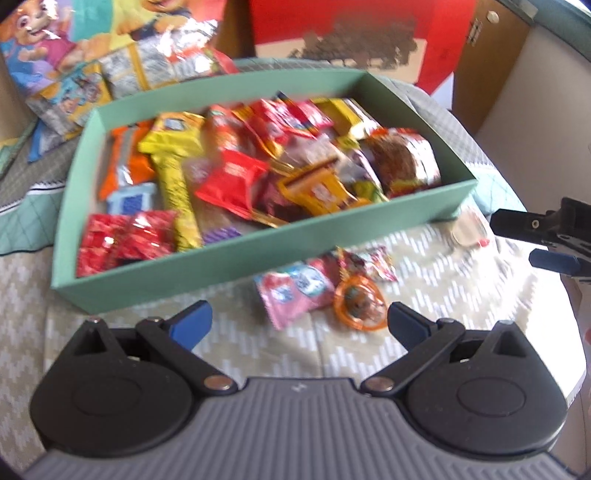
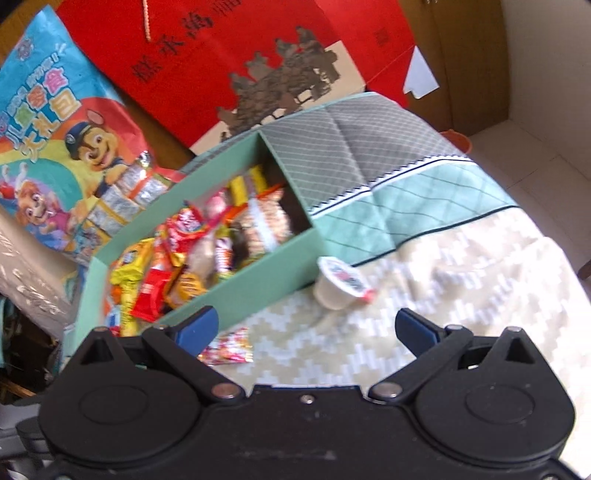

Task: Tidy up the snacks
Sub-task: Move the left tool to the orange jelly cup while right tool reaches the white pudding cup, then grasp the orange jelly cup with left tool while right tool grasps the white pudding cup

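Note:
A green box point(image 1: 255, 254) point(image 2: 266, 273) full of mixed snack packets lies on a patterned cloth. In front of it lie a pink packet point(image 1: 295, 295), an orange round wrapped sweet point(image 1: 360, 302) and a small colourful packet point(image 1: 380, 264) point(image 2: 229, 349). A small jelly cup point(image 2: 341, 282) point(image 1: 469, 230) rests on its side by the box's right corner. My left gripper point(image 1: 299, 325) stands open just short of the pink packet and the orange sweet, holding nothing. My right gripper point(image 2: 306, 328) is open and empty, near the jelly cup; its fingers point(image 1: 550, 258) show at the right edge of the left wrist view.
A cartoon-printed snack bag point(image 2: 55, 129) point(image 1: 55, 40) with silver packets spilling out lies behind the box at the left. A red paper bag point(image 2: 258, 48) point(image 1: 351, 29) stands behind. A quilted green and grey cloth point(image 2: 388, 177) lies under the box's right end.

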Action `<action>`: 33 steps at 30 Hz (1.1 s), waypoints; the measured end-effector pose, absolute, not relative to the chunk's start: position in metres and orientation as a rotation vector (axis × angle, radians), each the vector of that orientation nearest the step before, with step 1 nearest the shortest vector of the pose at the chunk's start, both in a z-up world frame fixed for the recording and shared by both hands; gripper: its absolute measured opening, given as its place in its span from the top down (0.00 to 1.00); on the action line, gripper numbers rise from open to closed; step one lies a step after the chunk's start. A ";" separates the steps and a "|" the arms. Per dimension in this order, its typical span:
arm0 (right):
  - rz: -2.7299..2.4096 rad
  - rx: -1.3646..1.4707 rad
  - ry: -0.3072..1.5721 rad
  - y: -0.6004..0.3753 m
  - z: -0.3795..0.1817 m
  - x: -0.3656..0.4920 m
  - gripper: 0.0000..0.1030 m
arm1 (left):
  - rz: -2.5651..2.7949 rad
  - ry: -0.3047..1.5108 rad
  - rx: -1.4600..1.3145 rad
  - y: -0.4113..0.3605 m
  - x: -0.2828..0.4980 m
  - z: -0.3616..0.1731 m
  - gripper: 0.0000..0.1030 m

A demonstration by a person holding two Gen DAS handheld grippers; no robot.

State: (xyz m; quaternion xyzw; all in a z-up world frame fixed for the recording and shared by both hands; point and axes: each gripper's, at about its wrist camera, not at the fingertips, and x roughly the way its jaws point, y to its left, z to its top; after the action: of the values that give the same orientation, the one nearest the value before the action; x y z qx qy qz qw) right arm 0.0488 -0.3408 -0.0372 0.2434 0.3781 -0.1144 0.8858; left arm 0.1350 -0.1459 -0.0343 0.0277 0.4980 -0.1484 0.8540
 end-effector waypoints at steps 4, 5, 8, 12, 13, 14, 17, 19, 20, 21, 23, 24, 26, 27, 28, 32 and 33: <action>-0.246 0.422 0.783 -0.345 -0.046 0.052 0.07 | -0.324 1.074 0.074 -0.158 0.136 -0.045 0.00; -0.245 0.405 0.789 -0.346 -0.048 0.055 0.10 | -0.321 1.080 0.074 -0.159 0.136 -0.047 0.00; -0.227 0.369 0.803 -0.347 -0.052 0.069 0.19 | -0.306 1.094 0.065 -0.158 0.140 -0.052 0.00; -0.186 0.317 0.833 -0.344 -0.060 0.091 0.35 | -0.300 1.100 0.049 -0.158 0.144 -0.054 0.00; -0.178 0.306 0.840 -0.343 -0.063 0.095 0.40 | -0.305 1.098 0.048 -0.159 0.144 -0.054 0.00; -0.173 0.297 0.846 -0.342 -0.066 0.099 0.42 | -0.310 1.093 0.051 -0.160 0.144 -0.053 0.00; -0.172 0.282 0.850 -0.342 -0.073 0.104 0.57 | -0.326 1.073 0.062 -0.164 0.142 -0.051 0.06; -0.169 0.268 0.846 -0.341 -0.073 0.101 0.64 | -0.339 1.066 0.065 -0.167 0.141 -0.051 0.13; -0.164 0.272 0.844 -0.342 -0.074 0.099 0.64 | -0.344 1.063 0.066 -0.169 0.140 -0.051 0.15; -0.162 0.278 0.844 -0.343 -0.074 0.097 0.64 | -0.349 1.061 0.068 -0.171 0.140 -0.051 0.19; -0.162 0.299 0.845 -0.344 -0.073 0.091 0.64 | -0.365 1.060 0.068 -0.175 0.139 -0.051 0.23; -0.158 0.312 0.846 -0.344 -0.073 0.088 0.64 | -0.377 1.062 0.070 -0.177 0.139 -0.052 0.26; -0.147 0.345 0.846 -0.344 -0.073 0.078 0.64 | -0.393 1.061 0.088 -0.183 0.138 -0.053 0.27; -0.143 0.358 0.846 -0.343 -0.073 0.074 0.64 | -0.397 1.059 0.097 -0.186 0.138 -0.054 0.29; -0.140 0.372 0.846 -0.343 -0.073 0.070 0.64 | -0.405 1.063 0.101 -0.189 0.139 -0.056 0.32; -0.136 0.441 0.844 -0.344 -0.072 0.055 0.65 | -0.420 1.080 0.134 -0.201 0.141 -0.067 0.59; -0.138 0.448 0.843 -0.344 -0.072 0.053 0.64 | -0.420 1.057 0.163 -0.204 0.138 -0.067 0.60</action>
State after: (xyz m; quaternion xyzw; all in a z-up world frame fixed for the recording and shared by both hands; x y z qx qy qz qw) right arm 0.0530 -0.3442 -0.0720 0.2153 0.4054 -0.0663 0.8859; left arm 0.1380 -0.2039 -0.0670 0.0772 0.4997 -0.1986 0.8396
